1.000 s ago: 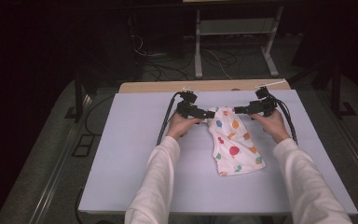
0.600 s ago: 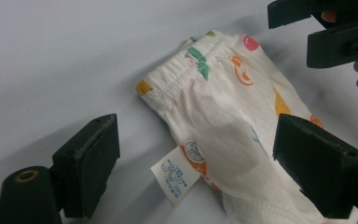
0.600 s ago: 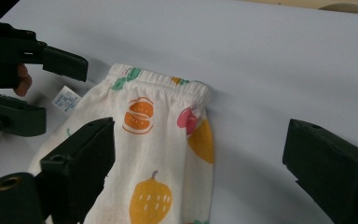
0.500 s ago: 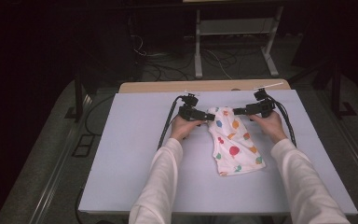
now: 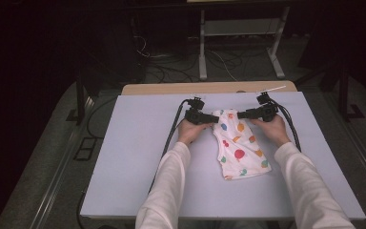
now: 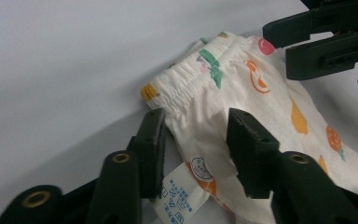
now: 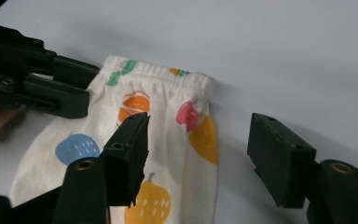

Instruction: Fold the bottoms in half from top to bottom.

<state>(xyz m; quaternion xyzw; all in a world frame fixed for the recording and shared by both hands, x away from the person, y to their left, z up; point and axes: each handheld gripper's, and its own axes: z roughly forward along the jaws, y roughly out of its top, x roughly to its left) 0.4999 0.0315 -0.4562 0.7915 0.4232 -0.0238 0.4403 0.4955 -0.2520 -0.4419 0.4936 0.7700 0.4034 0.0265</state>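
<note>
Both grippers' jaws have just been closing on the waistband of a small pair of fruit-print shorts, while hands and garment are seen much where they were a second ago, at the far middle of the pale table. Nearest the camera in the high view, two white-sleeved forearms are stretched forward from the bottom edge. Beyond them the shorts are laid flat, legs toward the person and elastic waistband at the far end. At that band the left gripper and the right gripper are brought in from opposite sides, tips facing each other.

In the left gripper view, the left gripper is shown with its jaws set either side of the waistband's corner and a white care label; a gap is left at one jaw, so the cloth is straddled rather than pinched. In the right gripper view, the right gripper is spread, one jaw over the cloth and the other over bare table. Behind the table, cables are strewn on a dark floor.
</note>
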